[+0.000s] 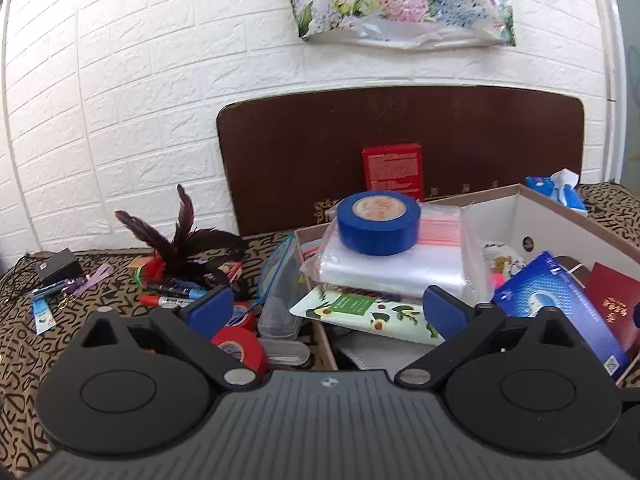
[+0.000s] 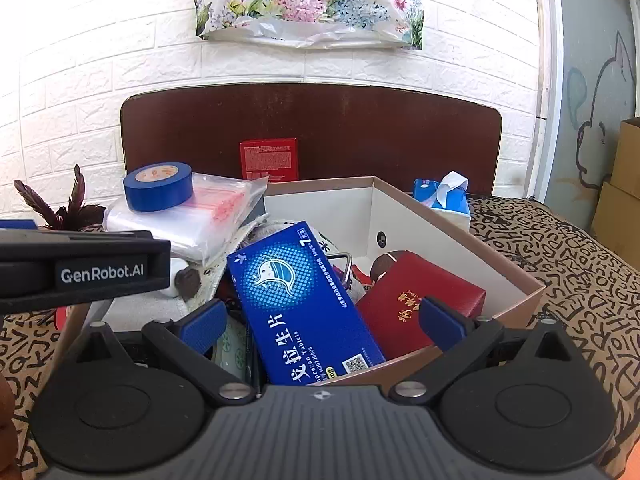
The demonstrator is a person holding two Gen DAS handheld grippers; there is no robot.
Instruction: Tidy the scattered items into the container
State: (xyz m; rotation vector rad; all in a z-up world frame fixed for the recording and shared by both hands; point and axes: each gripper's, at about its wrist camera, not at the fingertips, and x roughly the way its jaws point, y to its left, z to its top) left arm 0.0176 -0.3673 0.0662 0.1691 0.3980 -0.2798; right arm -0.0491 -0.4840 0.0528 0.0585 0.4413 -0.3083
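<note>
Fingers of left gripper (image 1: 326, 312) spread wide, empty, above box (image 1: 536, 216) edge; right gripper (image 2: 320, 326) same, over box. Red tape roll (image 1: 240, 350) on bed left of box: light, rigid, smooth; pinch across rim. Markers (image 1: 172, 296) beyond: thin, roll easily

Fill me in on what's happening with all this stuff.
A person is tidying clutter into a cardboard box, with a two-finger gripper in each hand. Both the left gripper and the right gripper are open and hold nothing. The box already has a blue medicine box, a red case and a stack of plastic bags with blue tape on top. Red tape, markers and feathers lie outside.
</note>
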